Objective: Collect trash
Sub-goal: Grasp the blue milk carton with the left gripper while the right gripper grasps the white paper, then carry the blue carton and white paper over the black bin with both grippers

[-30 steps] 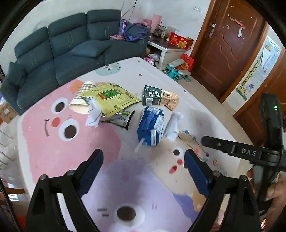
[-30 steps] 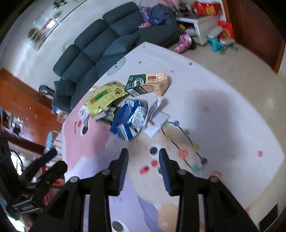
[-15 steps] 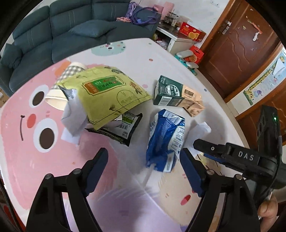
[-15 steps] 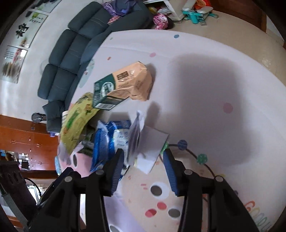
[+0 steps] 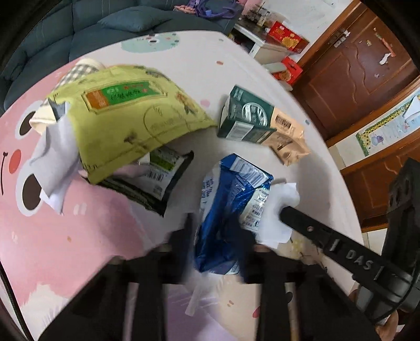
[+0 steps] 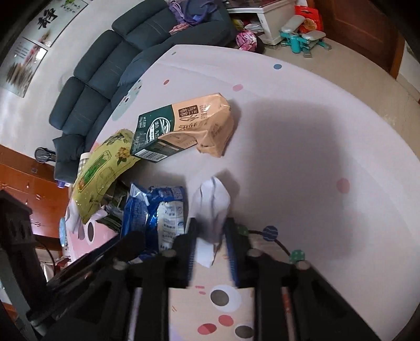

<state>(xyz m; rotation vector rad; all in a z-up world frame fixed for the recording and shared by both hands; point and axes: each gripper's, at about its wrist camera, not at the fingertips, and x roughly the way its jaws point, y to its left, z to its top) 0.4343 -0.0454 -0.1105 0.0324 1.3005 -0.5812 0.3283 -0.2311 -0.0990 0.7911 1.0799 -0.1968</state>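
Fingers (image 5: 183, 236) of the left gripper (image 5: 215, 236), motion-blurred, have just been closing and now pinch the lower part of a crumpled blue snack bag (image 5: 231, 199); print and a barcode panel show on its white parts but nothing reads. Right gripper (image 6: 211, 244) has likewise just been closing, its ribbed blue pads (image 6: 231, 246) squeezing a crumpled white paper (image 6: 212, 207) just right of the blue bag in the right-wrist view. From the left wrist, the right tool's black body crosses in from the right, lettered "DAS" (image 5: 359, 259), its tip at the same white paper (image 5: 278, 209). Beyond the blue bag: a dark-edged wrapper with a green label and barcode (image 5: 157, 175), partly under a large yellow-green bag (image 5: 131, 120) bearing an orange-and-green label, writing too small to read. Another torn white scrap (image 5: 55, 162) lies at that bag's left edge, a checked paper cup (image 5: 76, 73) behind it. Further right, a dark green carton (image 5: 244, 115) lies touching a tan pouch (image 5: 286, 141) with a barcode; characters on both, illegible. All trash rests on a floor play mat (image 5: 65, 236), pink and pale, printed with cartoon eyes and coloured dots. Room: dark blue-grey sofa (image 6: 105, 68) with clothes heaped at one end, white low table (image 5: 265, 47) carrying a red box, brown wooden door (image 5: 367, 60), calligraphy poster (image 6: 55, 15) on the wall, a teal-and-grey object (image 6: 299, 36) on the tiled floor.
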